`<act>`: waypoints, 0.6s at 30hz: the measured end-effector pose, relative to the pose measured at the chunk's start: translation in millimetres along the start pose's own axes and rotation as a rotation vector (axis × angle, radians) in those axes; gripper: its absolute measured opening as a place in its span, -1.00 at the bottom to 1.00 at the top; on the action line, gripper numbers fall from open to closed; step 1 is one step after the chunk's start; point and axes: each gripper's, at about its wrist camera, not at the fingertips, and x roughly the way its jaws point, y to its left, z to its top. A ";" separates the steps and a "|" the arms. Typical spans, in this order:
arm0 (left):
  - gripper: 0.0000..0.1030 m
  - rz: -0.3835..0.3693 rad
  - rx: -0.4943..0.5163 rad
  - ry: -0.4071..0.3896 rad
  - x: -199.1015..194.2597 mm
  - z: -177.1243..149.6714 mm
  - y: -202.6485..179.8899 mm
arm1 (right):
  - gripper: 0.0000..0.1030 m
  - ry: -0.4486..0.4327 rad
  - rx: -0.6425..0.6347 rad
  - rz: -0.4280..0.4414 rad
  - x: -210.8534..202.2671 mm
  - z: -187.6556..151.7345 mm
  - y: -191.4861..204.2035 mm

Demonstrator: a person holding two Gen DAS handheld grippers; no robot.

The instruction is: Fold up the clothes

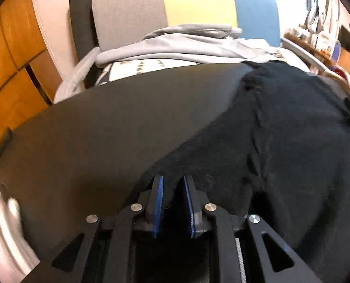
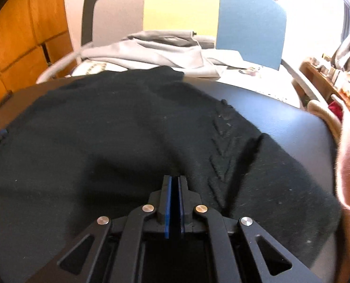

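A black knitted garment point(image 1: 281, 141) lies spread on a dark tabletop point(image 1: 92, 129). In the left wrist view it covers the right half of the table. My left gripper point(image 1: 173, 178) sits low at the garment's near left edge, its blue pads point(image 1: 158, 202) apart and not pressing the cloth. In the right wrist view the black garment point(image 2: 104, 129) fills most of the table point(image 2: 288, 110), with a raised arrow-pattern seam at the right. My right gripper point(image 2: 174, 176) is shut, and a ridge of the black cloth rises into its tips.
A grey hoodie point(image 1: 186, 44) lies crumpled behind the table, in front of a grey, yellow and blue panel point(image 1: 198, 2). Wooden cabinets point(image 1: 9, 59) stand at the left. A pink garment point(image 2: 349, 165) hangs in at the right edge. Something white and blurred point(image 1: 2, 224) shows at lower left.
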 end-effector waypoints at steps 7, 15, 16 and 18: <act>-0.62 -0.097 -0.093 -0.074 -41.8 18.2 -1.2 | -0.89 -0.012 -0.115 0.258 -69.2 -30.5 65.9; -0.62 -0.258 0.022 -0.070 -95.6 -64.9 -78.6 | -0.52 0.033 -0.117 0.247 -115.1 -129.6 76.8; -0.62 -0.267 0.031 -0.067 -99.2 -74.5 -85.9 | -0.47 0.039 -0.101 0.230 -118.2 -142.0 72.1; -0.62 -0.256 0.036 -0.066 -109.3 -98.6 -96.1 | -0.46 0.035 -0.066 0.202 -125.7 -165.2 61.4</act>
